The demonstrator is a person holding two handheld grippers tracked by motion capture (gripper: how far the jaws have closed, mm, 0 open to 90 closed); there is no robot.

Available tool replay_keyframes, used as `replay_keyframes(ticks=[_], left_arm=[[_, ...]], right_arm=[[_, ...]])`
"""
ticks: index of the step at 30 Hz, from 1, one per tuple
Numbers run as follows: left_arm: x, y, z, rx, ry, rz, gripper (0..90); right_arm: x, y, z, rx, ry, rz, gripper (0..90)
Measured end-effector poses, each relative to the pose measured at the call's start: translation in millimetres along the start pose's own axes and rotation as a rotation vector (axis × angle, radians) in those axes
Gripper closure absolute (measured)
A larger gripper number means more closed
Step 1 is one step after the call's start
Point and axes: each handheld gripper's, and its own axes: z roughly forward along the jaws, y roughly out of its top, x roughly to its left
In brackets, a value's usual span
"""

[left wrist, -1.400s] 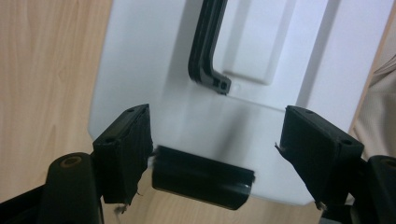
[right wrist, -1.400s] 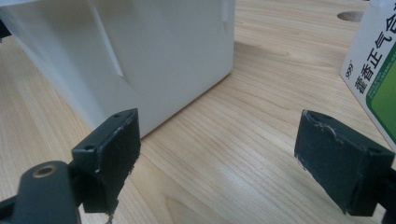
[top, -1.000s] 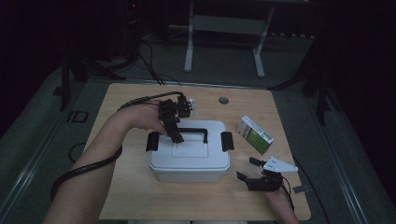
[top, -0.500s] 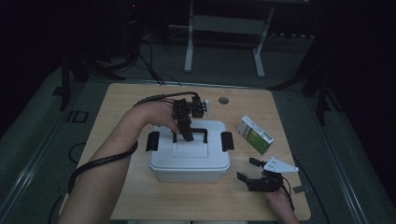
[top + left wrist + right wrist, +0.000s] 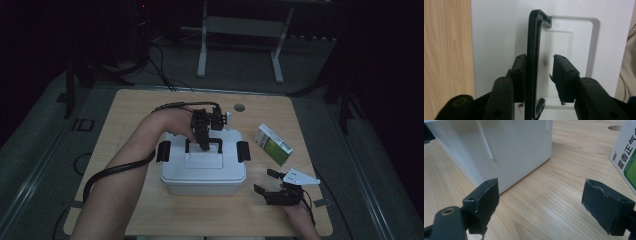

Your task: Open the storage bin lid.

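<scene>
A white lidded box [image 5: 202, 170] stands mid-table, with a black carry handle [image 5: 212, 142] raised on its lid. My left gripper [image 5: 204, 144] reaches down onto the lid from the far side. In the left gripper view the handle [image 5: 533, 50] runs between the jaws of the left gripper [image 5: 539, 58]. One pad [image 5: 520, 65] lies against the handle, while the other pad [image 5: 561, 67] stands off it. These jaws have just been closing. My right gripper [image 5: 263, 181] rests open on the table by the box's near right corner; between the right gripper's [image 5: 541, 192] jaws is bare wood.
A green and white carton [image 5: 273, 144] lies right of the box and shows at the right edge as the carton [image 5: 626, 157]. Black clasps [image 5: 163, 151] sit on the box's two ends. A round hole [image 5: 239, 107] is in the tabletop behind. A white stand [image 5: 240, 30] is beyond the table.
My left gripper moved right along the lid to the handle's middle and its jaws narrowed around the handle. The right gripper stayed put.
</scene>
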Motion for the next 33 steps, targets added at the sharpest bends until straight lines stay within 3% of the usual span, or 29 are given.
replay_keyframes(ticks=[1,5,10,20,33], left_arm=[[-0.6,0.3,0.5,0.009,-0.005,0.010,71.6],[-2.0,1.4,6.5,0.040,0.001,0.022,74.7],[-1.5,1.9,6.0,0.019,-0.002,0.031,81.8],[-1.6,2.9,5.3,0.022,-0.028,0.032,83.4],[-3.1,0.6,-4.4,0.011,-0.014,0.023,83.6]], right_arm=[[0.0,-0.1,0.1,0.003,0.001,0.000,14.2],[0.0,0.0,0.0,0.002,0.002,0.001,14.2],[0.3,-0.2,0.3,0.003,0.004,-0.001,14.3],[-0.2,-0.2,0.5,0.006,0.007,0.004,14.3],[-1.0,-0.2,0.4,0.001,0.011,0.014,14.3]])
